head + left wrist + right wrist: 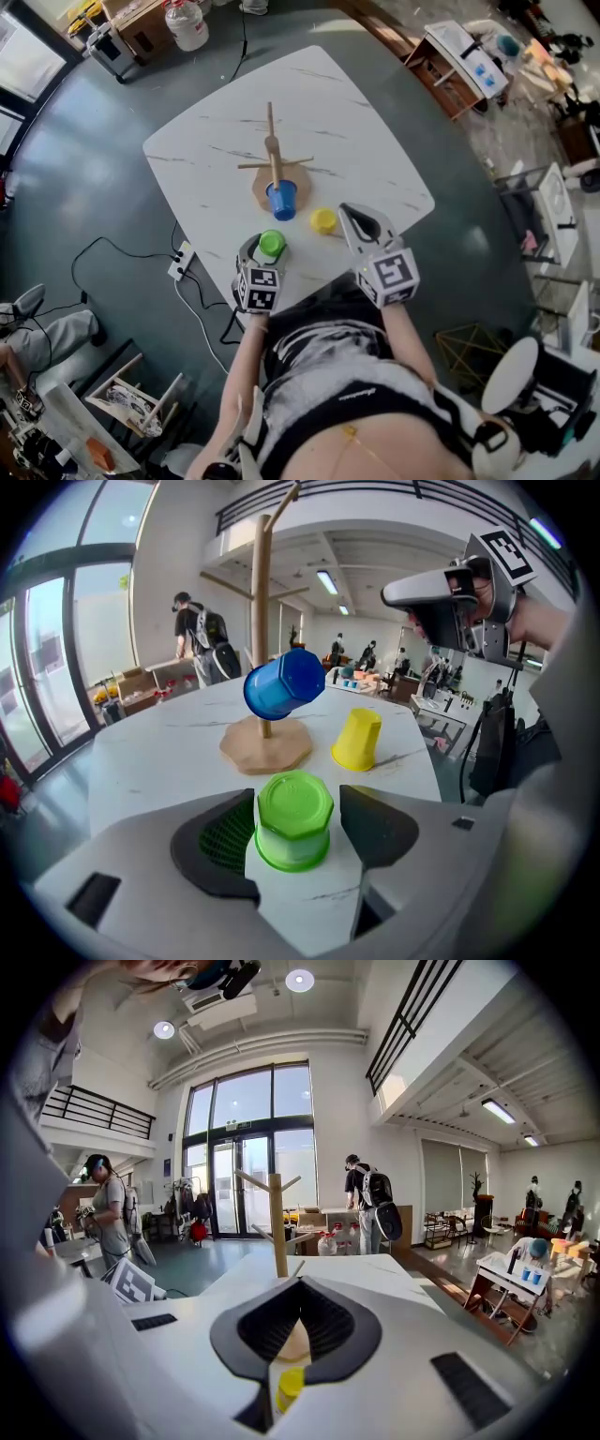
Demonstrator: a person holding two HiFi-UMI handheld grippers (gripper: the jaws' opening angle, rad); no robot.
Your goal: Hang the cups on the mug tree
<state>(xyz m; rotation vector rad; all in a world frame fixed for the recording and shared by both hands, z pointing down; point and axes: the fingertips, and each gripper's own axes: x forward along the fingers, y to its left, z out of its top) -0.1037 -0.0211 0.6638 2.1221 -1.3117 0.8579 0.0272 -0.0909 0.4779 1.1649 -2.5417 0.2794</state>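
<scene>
Room: big open hall with a grey-green floor [84, 178], tall glazed doors and a few people standing well behind the work.
Counter: white marbled counter [375, 141] with rounded corners; it carries the mug tree and three cups.
Mug tree: wooden mug tree [273, 150] stands upright on its flat base near the counter's middle, with bare pegs sticking out to the sides.
Blue cup: blue cup [284, 683] hangs tilted on a low peg of the tree, on the side facing the person and clear of the counter.
Yellow cup: yellow cup [323, 220] stands mouth down on the counter just beside the tree's base, on its right and apart from the other cups.
Green cup: green cup [293, 819] stands mouth down on the counter near the person's edge, between the left gripper's jaws.
Left gripper: left gripper [270, 242] sits low at the counter, released. Its jaws are spread either side of the green cup. The right pad shows a plain gap and the left pad is close to the cup's wall. The cup rests on the counter by itself.
Right gripper: right gripper [299, 1288] is clenched, jaw tips together with nothing between them. It is held above the counter to the right of the yellow cup and points toward the tree.
Floor items: white power strip [181, 262] with a black cable lies left of the counter; a water jug [187, 23] stands beyond the far edge.
</scene>
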